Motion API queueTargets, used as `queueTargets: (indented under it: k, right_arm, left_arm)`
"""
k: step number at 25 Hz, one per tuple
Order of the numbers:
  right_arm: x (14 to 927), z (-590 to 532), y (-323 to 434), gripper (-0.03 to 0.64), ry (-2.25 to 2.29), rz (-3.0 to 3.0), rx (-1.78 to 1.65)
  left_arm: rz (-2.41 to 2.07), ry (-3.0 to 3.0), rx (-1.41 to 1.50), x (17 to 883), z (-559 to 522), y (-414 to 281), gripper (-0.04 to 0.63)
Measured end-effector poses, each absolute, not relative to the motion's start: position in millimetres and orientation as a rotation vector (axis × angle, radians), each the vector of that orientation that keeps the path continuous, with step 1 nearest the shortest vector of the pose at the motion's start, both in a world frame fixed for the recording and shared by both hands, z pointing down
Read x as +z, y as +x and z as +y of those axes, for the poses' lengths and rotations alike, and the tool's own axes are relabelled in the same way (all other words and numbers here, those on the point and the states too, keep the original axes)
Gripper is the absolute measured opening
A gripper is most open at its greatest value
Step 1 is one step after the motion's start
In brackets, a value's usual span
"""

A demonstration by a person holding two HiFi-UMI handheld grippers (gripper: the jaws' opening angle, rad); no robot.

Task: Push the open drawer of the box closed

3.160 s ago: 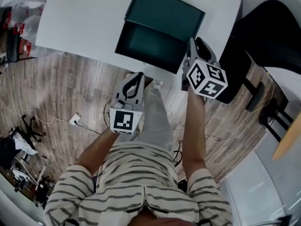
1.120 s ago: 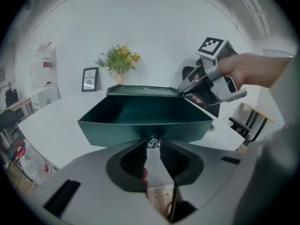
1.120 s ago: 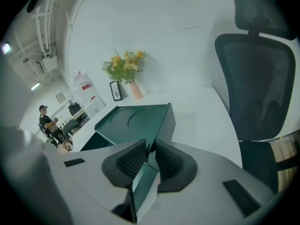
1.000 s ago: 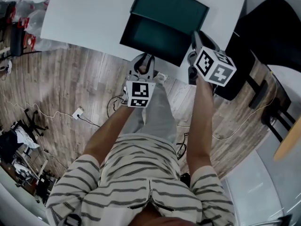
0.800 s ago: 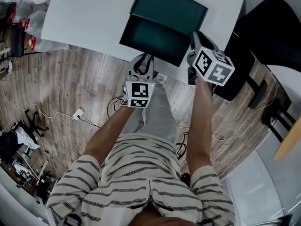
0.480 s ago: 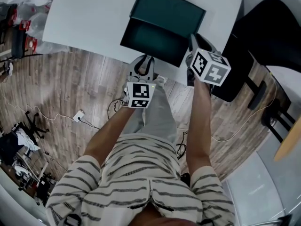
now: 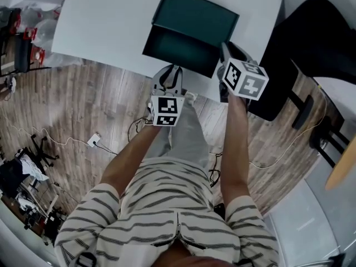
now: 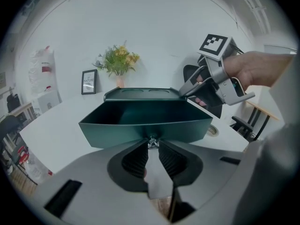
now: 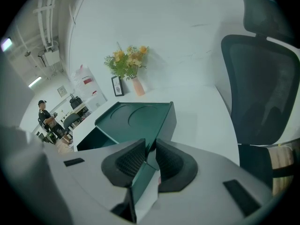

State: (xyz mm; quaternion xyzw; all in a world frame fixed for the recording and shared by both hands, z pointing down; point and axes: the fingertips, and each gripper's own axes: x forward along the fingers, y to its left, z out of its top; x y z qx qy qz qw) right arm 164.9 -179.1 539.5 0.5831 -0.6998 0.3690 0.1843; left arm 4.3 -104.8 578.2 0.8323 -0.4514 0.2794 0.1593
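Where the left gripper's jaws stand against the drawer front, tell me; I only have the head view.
Observer: The left gripper has its jaws apart. The small metal knob on the drawer sits right at their tips, not clamped.
Operator: Now report the right gripper.
Observer: The right gripper straddles the drawer's right side wall. Its jaws have just been opening, and the pads do not press on the wall.
Operator: Say what stands beyond the box.
Observer: Beyond the box, a vase of flowers and a small picture frame stand near the wall.
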Motion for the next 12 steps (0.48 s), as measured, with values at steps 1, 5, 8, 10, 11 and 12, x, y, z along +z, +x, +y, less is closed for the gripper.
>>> queueTargets:
  k: [1,5,8,10,11,12]
  right_arm:
    - [539.7,-179.1,164.7,0.083,1.644,-1.973,1.041]
    - [538.9,-179.8,164.1,0.083,1.642,-1.967,1.041]
    - [539.4,-179.5,163.8,0.084,1.636,-1.963,1.036]
    - [540.3,-178.6,164.3,0.084,1.633,-1.959,1.033]
    - [541.5,-177.9,165.0,0.084,1.631,-1.955,1.036]
    - [542.2,-177.5,165.6,0.084,1.629,-1.953,1.041]
  left_arm:
    - [-1.292,2.377,0.8,578.5,-105.7,4.3,0.069]
    - [-1.299,2.374,0.805,577.6,-109.4,4.9,0.069]
    - [-1.298,2.378,0.825,579.0,-109.8,4.7,0.069]
    - [-1.298,2.376,0.819,578.8,-110.7,5.6,0.069]
    - [-1.298,2.372,0.815,579.0,-111.1,6.3,0.069]
    - [-1.297,2.365,0.814,579.7,-111.4,6.5,0.069]
